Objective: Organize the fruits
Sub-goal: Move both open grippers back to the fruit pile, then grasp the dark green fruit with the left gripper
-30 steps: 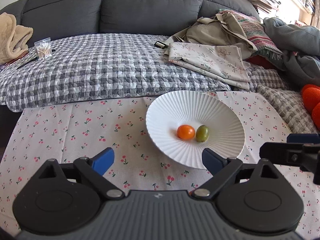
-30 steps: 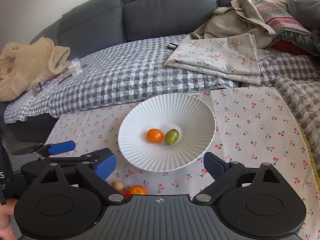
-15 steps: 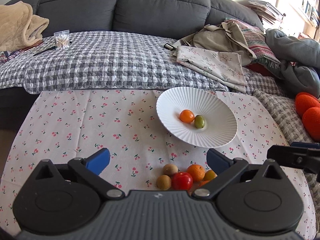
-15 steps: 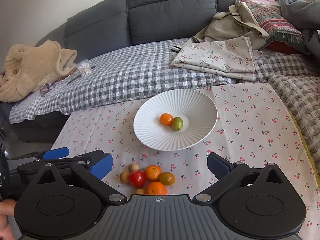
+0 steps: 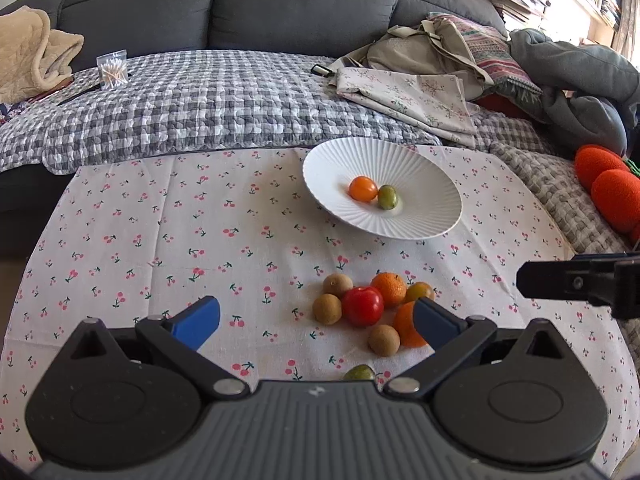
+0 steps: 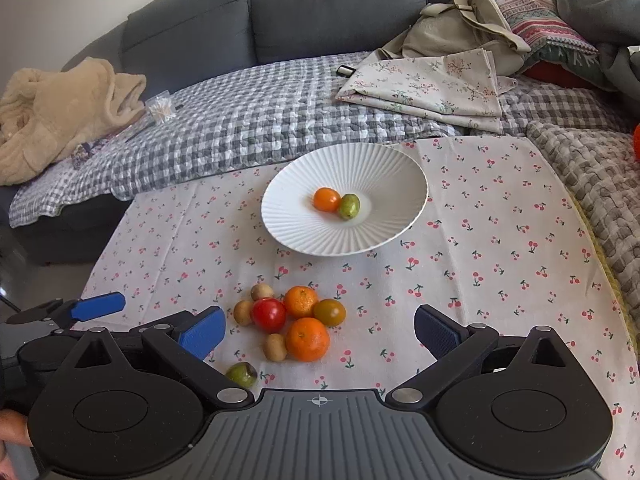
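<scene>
A white ribbed plate [image 5: 420, 172] [image 6: 380, 168] sits on the cherry-print cloth and holds an orange tomato [image 5: 362, 188] [image 6: 326, 199] and a green one [image 5: 387, 197] [image 6: 349, 205]. Nearer me lies a cluster of fruit: a red tomato [image 5: 362, 306] [image 6: 268, 313], two mandarins [image 6: 307, 339] [image 6: 301, 301], several small brown fruits [image 5: 327, 309] and a green fruit [image 6: 241, 374]. My left gripper [image 5: 316, 322] is open and empty, low over the cloth just before the cluster. My right gripper [image 6: 320, 330] is open too, with the cluster showing between its fingers.
A grey sofa [image 5: 224, 4] with a checked quilt [image 5: 192, 100] runs behind the table. On it lie a beige blanket [image 6: 60, 108], a bag of cotton swabs [image 5: 113, 69], folded floral cloth [image 6: 432, 84] and clothes. Orange plush shapes [image 5: 612, 188] sit at the right edge.
Both grippers have drawn back from the plate, so it looks smaller and farther. The fruit cluster on the cloth has come into view in front of them. Both stay open.
</scene>
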`<state>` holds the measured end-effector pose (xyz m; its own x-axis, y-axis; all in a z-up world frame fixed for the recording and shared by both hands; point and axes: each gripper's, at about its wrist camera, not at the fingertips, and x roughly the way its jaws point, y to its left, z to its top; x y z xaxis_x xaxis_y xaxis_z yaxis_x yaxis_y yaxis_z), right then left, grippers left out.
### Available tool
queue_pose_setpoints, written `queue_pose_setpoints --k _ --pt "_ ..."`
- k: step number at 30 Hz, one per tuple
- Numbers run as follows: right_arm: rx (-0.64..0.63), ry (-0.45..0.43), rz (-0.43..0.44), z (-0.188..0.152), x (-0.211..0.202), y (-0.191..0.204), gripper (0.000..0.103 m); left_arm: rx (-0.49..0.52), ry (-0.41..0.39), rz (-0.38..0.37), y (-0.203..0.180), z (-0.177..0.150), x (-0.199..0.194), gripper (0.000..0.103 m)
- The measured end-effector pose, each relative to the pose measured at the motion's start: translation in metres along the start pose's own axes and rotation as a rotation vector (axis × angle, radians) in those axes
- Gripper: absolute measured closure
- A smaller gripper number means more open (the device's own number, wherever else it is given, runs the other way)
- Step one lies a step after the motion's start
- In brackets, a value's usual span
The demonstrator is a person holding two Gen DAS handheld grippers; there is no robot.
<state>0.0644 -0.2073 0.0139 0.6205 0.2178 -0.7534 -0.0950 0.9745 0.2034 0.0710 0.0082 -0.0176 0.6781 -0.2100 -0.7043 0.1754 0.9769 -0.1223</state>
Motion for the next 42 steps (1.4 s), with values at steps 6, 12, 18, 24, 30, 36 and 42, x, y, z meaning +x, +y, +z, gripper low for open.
queue_pose_setpoints --k 6,12,18,24,30,36,42 --pt "-0.019 0.039 0.006 -0.009 0.009 0.004 0.001 0.027 0.032 -0.009 0.003 -0.011 0.006 0.001" --pt "0.021 0.033 -0.025 -0.008 0.013 -0.007 0.001 0.037 0.05 0.0 0.009 -0.017 0.011 0.003" --pt "0.029 0.042 -0.044 -0.009 0.022 -0.011 0.002 0.022 0.099 -0.037 0.013 -0.024 0.021 0.007" --pt "0.027 0.049 -0.031 -0.01 0.029 -0.012 0.005 0.116 0.138 -0.074 -0.011 -0.038 0.037 0.024" --pt "0.018 0.062 -0.022 -0.013 0.038 -0.011 0.014 0.191 0.181 -0.076 -0.028 -0.052 0.052 0.041" --pt "0.028 0.085 -0.003 -0.015 0.051 -0.012 0.024 0.215 0.176 -0.045 -0.028 -0.055 0.062 0.058" --pt "0.064 0.113 0.024 -0.019 0.072 -0.015 0.029 0.218 0.158 -0.04 -0.028 -0.052 0.06 0.077"
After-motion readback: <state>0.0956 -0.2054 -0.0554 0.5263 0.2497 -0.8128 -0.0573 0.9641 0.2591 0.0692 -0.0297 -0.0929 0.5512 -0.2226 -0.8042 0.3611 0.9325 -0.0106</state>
